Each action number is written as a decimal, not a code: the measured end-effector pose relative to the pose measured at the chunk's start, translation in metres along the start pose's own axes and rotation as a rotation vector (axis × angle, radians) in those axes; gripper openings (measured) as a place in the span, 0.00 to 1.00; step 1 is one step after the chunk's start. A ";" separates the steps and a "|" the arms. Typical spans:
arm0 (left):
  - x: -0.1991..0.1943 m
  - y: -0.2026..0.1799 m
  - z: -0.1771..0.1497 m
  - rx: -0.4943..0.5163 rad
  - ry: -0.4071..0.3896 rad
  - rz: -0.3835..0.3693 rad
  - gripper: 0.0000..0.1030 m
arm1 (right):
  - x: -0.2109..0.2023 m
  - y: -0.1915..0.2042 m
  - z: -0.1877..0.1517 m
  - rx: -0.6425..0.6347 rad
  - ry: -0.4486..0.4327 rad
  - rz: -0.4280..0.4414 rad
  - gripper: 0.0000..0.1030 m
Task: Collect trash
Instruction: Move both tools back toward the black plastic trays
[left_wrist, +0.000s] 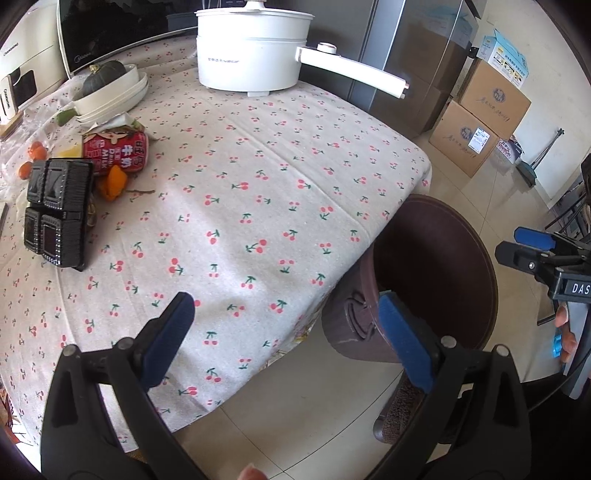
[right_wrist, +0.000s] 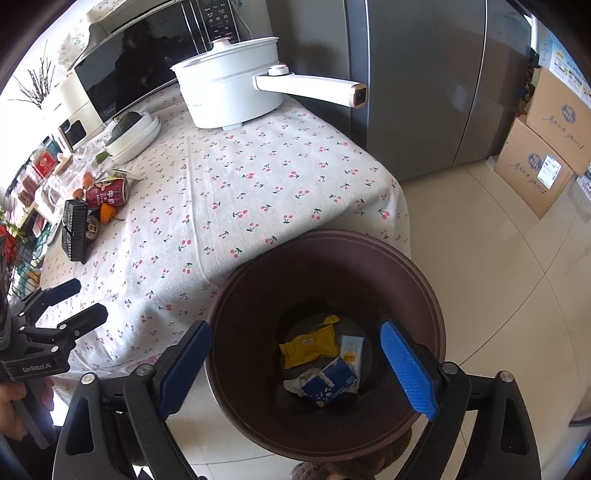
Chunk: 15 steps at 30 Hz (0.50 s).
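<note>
A brown trash bin (right_wrist: 236, 284) stands on the floor at the table's corner; it also shows in the left wrist view (left_wrist: 476, 254). Inside lie a yellow wrapper (right_wrist: 308, 345), a blue carton (right_wrist: 328, 380) and a pale packet (right_wrist: 351, 352). On the table's left lie a red milk can (left_wrist: 116, 151), a black plastic tray (left_wrist: 55, 212), orange peel (left_wrist: 112, 182) and a crumpled wrapper (left_wrist: 118, 122). My right gripper (right_wrist: 295, 358) is open and empty above the bin's mouth. My left gripper (left_wrist: 288, 339) is open and empty over the table's front edge.
A white electric pot (left_wrist: 251, 48) with a long handle stands at the table's back. Stacked white dishes holding a dark squash (left_wrist: 110, 88) sit left, before a microwave (left_wrist: 110, 29). A grey fridge (right_wrist: 424, 85) and cardboard boxes (left_wrist: 476, 122) stand to the right.
</note>
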<state>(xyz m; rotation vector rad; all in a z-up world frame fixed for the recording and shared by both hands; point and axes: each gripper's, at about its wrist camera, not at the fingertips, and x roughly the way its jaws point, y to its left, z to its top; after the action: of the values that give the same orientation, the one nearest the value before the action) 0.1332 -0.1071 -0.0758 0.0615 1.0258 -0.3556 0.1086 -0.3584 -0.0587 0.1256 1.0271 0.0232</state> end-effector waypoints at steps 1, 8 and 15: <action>-0.002 0.004 -0.001 -0.003 -0.001 0.009 0.98 | 0.000 0.003 0.001 -0.010 -0.010 -0.001 1.00; -0.016 0.037 -0.004 -0.042 -0.019 0.078 0.99 | 0.005 0.029 0.012 -0.052 -0.014 -0.010 1.00; -0.029 0.085 -0.003 -0.136 -0.038 0.140 0.99 | 0.009 0.063 0.026 -0.103 -0.015 -0.009 1.00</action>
<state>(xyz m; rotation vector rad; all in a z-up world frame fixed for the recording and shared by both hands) 0.1440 -0.0185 -0.0624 0.0041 0.9999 -0.1589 0.1378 -0.2980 -0.0464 0.0276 1.0093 0.0666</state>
